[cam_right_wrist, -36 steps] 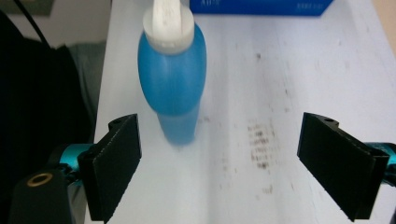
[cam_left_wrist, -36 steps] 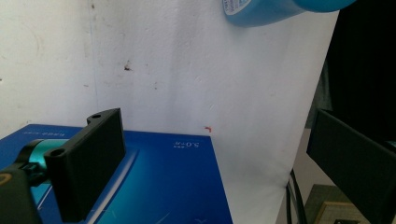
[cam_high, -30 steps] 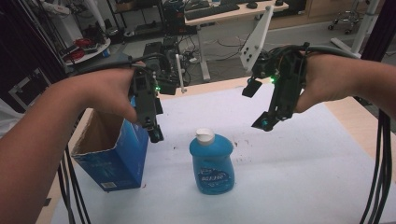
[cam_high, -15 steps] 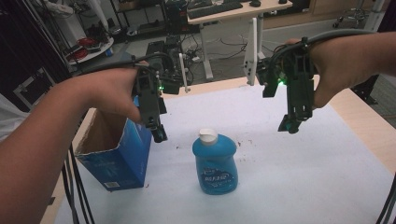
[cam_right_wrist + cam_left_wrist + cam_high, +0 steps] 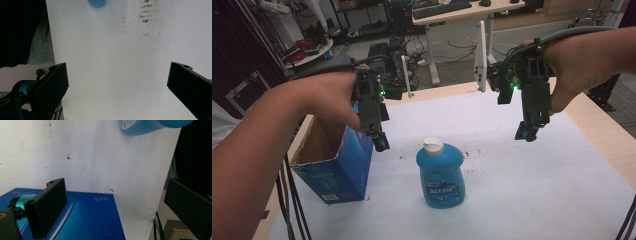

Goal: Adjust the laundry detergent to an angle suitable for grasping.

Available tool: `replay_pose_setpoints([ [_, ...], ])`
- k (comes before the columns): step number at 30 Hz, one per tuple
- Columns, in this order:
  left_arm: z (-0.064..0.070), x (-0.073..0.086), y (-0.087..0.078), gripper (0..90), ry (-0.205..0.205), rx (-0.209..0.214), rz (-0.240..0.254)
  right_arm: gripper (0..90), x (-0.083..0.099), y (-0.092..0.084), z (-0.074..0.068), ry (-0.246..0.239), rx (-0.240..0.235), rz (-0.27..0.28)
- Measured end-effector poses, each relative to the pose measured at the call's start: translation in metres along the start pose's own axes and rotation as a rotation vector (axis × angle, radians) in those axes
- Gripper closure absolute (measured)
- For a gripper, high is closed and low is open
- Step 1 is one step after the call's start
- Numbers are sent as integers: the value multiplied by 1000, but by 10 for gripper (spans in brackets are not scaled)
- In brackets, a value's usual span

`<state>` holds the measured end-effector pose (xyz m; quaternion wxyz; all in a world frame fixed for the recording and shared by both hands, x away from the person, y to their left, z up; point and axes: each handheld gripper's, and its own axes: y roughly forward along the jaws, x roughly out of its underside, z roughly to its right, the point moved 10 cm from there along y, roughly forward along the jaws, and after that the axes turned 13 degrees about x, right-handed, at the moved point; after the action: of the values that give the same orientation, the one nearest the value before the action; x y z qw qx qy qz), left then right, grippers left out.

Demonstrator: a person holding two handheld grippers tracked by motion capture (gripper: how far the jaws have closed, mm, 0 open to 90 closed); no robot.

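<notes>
An open blue box [image 5: 337, 167] is standing at the left of the white surface [image 5: 532, 190], its top flaps spread and its brown inside showing. The left gripper [image 5: 379, 142] is hanging just above the box's right-hand edge, pointing down, with a green light glowing on its body. In the left gripper view its jaws are standing wide apart and released, with nothing between them; the blue face of the box [image 5: 87, 220] is lying beneath them and the base of the blue bottle [image 5: 150, 125] is showing at the top edge.

The blue bottle [image 5: 440, 175] is standing upright near the middle of the surface, just right of the box and apart from it, its white cap [image 5: 432, 145] closed on top. Neither gripper is touching it.

The right gripper [image 5: 526, 132] is hovering well to the right of the bottle, above bare surface, tilted down and toward the middle. In the right gripper view its jaws are also spread wide and released, holding nothing, with a bit of the bottle [image 5: 98, 3] at the top edge and small brown specks [image 5: 147, 11] dotting the white surface.
</notes>
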<state>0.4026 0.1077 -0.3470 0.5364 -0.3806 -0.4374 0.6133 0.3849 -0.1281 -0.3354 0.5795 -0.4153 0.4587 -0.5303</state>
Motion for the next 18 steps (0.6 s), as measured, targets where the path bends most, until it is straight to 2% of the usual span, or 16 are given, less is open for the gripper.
replay_pose_setpoints([
  [12, 2, 1, -11, 44, -14, -16, 7, 28, 2, -2, 3, 3, -12, 13],
  [18, 0, 3, -13, 44, -10, -21, 4, 28, 0, -3, 6, 22, -3, 14],
])
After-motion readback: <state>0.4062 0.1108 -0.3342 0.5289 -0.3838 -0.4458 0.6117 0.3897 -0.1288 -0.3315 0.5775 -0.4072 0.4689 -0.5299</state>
